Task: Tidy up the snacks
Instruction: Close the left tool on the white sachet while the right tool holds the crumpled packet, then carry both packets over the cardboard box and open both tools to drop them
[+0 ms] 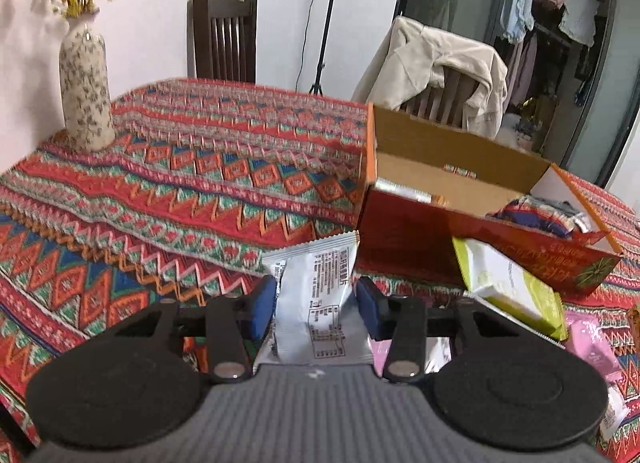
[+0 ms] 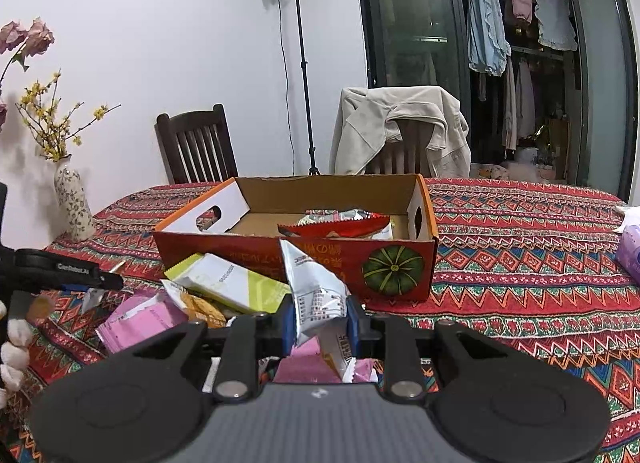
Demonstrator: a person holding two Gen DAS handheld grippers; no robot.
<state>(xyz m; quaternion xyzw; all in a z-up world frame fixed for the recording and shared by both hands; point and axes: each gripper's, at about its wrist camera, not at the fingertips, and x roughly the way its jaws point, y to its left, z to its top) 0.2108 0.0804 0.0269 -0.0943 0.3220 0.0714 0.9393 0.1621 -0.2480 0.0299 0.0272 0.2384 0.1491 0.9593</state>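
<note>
Both jaws — silver packet [image 1: 316,295] apiece

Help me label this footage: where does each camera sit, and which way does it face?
Left wrist: rides the left gripper, looking along its fingers at a silver packet they pinch, the cardboard box to its right; only that gripper shows.
Right wrist: rides the right gripper, shut on a crumpled silver packet, facing the box front-on; the left gripper and gloved fingers show at left.
Shared: box, vase, coat-draped chair, patterned tablecloth.
</note>
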